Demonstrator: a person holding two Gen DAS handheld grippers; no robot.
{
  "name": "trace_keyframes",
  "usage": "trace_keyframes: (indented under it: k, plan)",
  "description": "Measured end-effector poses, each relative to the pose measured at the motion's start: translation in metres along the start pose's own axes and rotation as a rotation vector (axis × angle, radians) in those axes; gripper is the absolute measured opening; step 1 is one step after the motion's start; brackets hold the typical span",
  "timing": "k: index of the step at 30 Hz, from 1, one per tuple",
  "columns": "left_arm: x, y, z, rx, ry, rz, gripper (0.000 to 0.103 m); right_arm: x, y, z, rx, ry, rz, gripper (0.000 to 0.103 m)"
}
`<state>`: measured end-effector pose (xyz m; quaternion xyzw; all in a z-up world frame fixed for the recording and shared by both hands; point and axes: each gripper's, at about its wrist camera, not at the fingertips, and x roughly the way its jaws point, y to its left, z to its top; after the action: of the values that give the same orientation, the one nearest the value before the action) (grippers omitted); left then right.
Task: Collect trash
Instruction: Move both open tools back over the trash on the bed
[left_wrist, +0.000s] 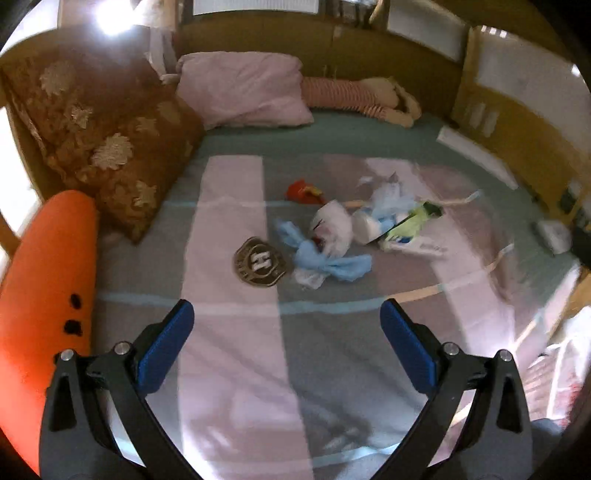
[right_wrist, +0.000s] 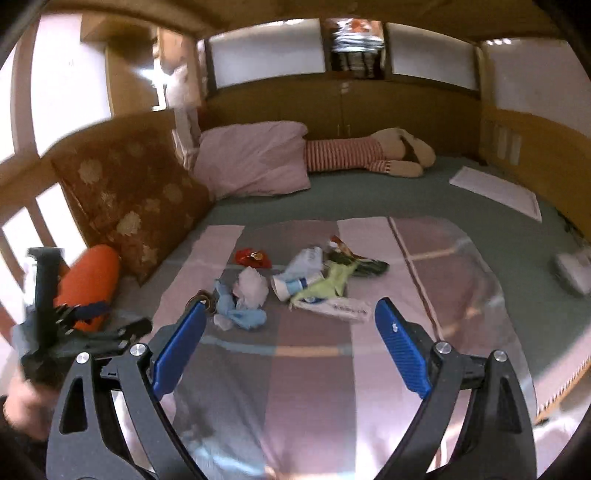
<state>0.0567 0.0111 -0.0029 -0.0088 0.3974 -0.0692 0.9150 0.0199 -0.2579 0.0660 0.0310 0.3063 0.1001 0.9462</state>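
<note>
The trash pile (right_wrist: 295, 284) lies mid-bed (right_wrist: 369, 369), at twelve o'clock from both wide, empty grippers (left_wrist: 286, 328) (right_wrist: 290, 332). Light, soft, crushable handling is expected; the blue, apparently tissue, wad (left_wrist: 325, 264) should be pinched centrally.

Your left gripper (left_wrist: 286, 317) had matt black plastic arms, ribbed blue pads and shiny metal screws; your right gripper (right_wrist: 291, 325) looked the same. The bed (left_wrist: 236, 369) wore a soft, matt woven blanket in pink and grey. On it you had crumpled blue tissue paper (left_wrist: 325, 262), a glossy gold-brown foil wrapper (left_wrist: 258, 262), a smooth white paper cup (right_wrist: 291, 286) and a shiny red wrapper (right_wrist: 253, 257). The brown cushion (left_wrist: 99, 136) was patterned cloth; the surround (right_wrist: 406, 103) was smooth wood.
</note>
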Motion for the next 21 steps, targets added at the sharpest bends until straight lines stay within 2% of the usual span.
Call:
trace_keyframes:
  k: [2,4,6,7,8,11,15,21]
  plan:
    - [0.000,-0.001,-0.001,-0.001,-0.007,0.002,0.100,0.018,0.002,0.003,0.014,0.010,-0.013,0.091]
    - [0.000,-0.003,-0.003,-0.003,-0.004,-0.018,0.100,0.034,-0.001,-0.011,0.020,0.011,-0.047,0.091]
    - [0.004,-0.011,-0.005,-0.004,0.014,-0.048,0.100,0.050,-0.009,-0.032,0.017,0.090,-0.083,0.091]
    - [0.007,-0.013,-0.006,0.000,0.023,-0.058,0.100,0.059,-0.013,-0.039,0.029,0.162,-0.081,0.091]
    - [0.008,-0.018,-0.006,0.005,0.030,-0.064,0.100,0.061,-0.018,-0.040,0.057,0.181,-0.052,0.091]
    - [0.013,-0.025,-0.008,0.017,0.040,-0.069,0.100,0.053,-0.020,-0.038,0.061,0.135,-0.052,0.091]
    - [0.017,-0.033,-0.009,0.002,0.053,-0.096,0.100,0.054,-0.018,-0.038,0.069,0.138,-0.037,0.091]
    - [0.023,-0.036,-0.015,0.014,0.071,-0.085,0.100,0.056,-0.017,-0.039,0.057,0.145,-0.045,0.091]
